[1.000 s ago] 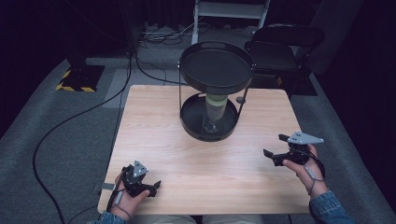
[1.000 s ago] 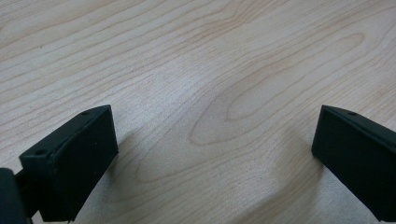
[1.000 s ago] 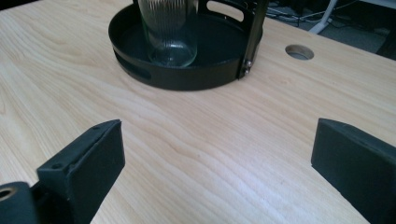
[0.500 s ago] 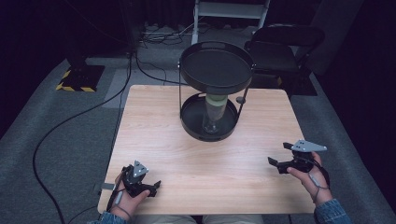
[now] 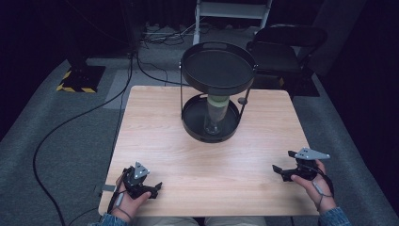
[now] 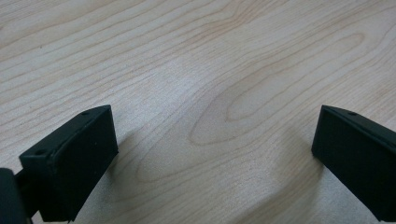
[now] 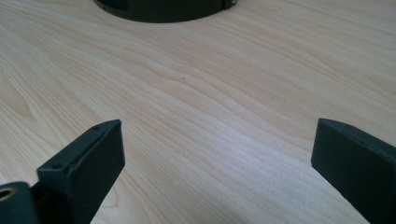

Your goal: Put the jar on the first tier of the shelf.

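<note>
A black two-tier round tray stand (image 5: pixel 217 70) rises at the back middle of the wooden table (image 5: pixel 164 141). A clear glass with a pale green top (image 5: pixel 215 113) stands upright on its lower tray (image 5: pixel 194 123). My left gripper (image 5: pixel 155 187) rests near the front left edge, open, jaws wide apart over bare wood (image 6: pixel 210 93). My right gripper (image 5: pixel 277 170) is low at the front right, open with nothing between its jaws. The lower tray's rim (image 7: pixel 159 10) shows at the top of the right gripper view.
A black chair (image 5: pixel 282 47) and a metal shelf frame (image 5: pixel 233 9) stand behind the table. Cables (image 5: pixel 70 122) run over the grey floor at the left, by a stand base with yellow-black tape (image 5: pixel 77 77).
My right gripper has come down and back toward the table's front right edge. The left gripper has stayed put.
</note>
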